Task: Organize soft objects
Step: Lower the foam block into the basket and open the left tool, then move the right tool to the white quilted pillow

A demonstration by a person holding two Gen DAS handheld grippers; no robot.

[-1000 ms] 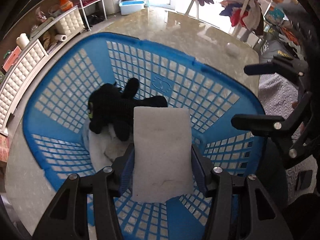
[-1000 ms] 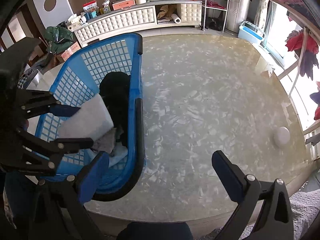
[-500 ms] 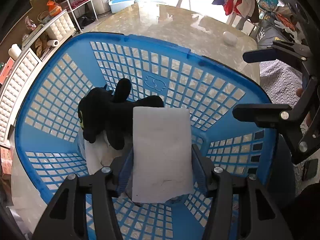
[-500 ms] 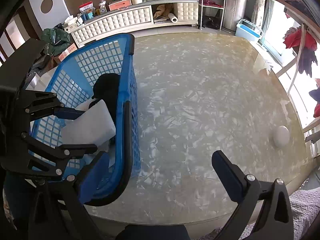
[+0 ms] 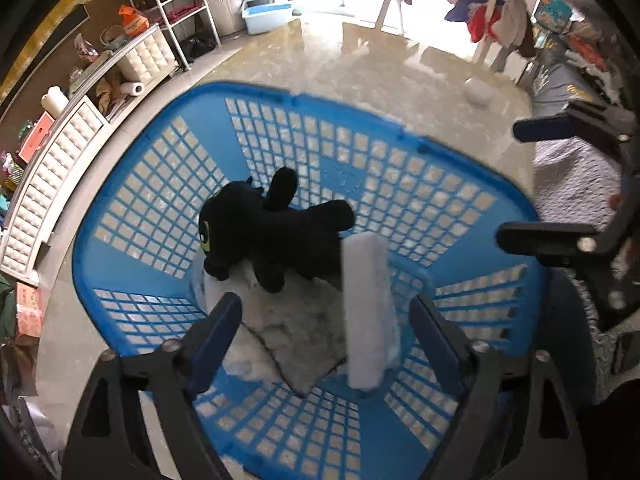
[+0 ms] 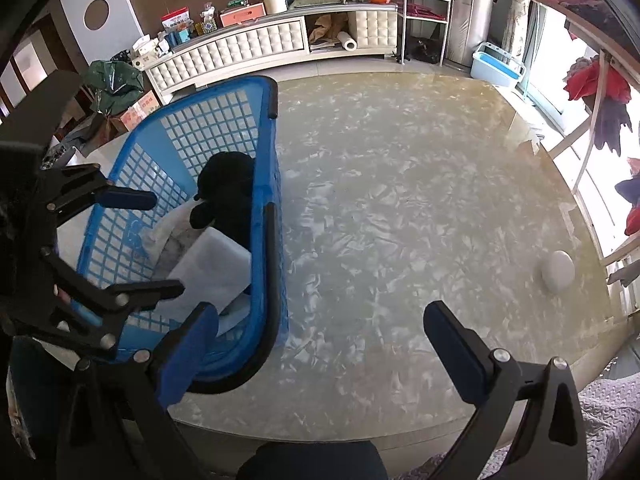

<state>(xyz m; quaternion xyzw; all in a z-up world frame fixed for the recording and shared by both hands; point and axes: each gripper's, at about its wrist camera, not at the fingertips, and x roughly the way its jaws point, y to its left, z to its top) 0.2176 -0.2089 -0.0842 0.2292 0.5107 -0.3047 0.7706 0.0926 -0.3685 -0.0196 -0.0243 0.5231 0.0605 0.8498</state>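
Two grippers show, and both stand with jaws spread and nothing between them. The left gripper point(image 5: 326, 334) hangs over the blue basket point(image 5: 460, 168), its blue-padded fingers point(image 5: 214, 336) well apart; the white foam block point(image 5: 368, 312) sits between them but touches neither, released and tilted on edge inside the basket, leaning toward the right-hand finger. In the right wrist view the same block point(image 6: 212, 264) lies against the basket's near wall. Just beyond it rests the black plush toy point(image 5: 272, 236), lying on its side with its green eye turned left, on top of a white and grey cloth point(image 5: 296, 332) bunched on the basket floor. The right gripper point(image 6: 320, 354) is held beside the basket over the marbled bench point(image 6: 400, 200), jaws wide, with bare bench surface between its fingers; the basket's dark-edged rim point(image 6: 272, 264) is just beside its left finger. Far to the right on the bench sits a small white rounded object point(image 6: 558, 270), well apart from everything else. Past the bench stands a long white tufted cabinet point(image 6: 256, 46) carrying boxes and a paper roll, with a light blue bin point(image 6: 496, 66) on the floor near the window.
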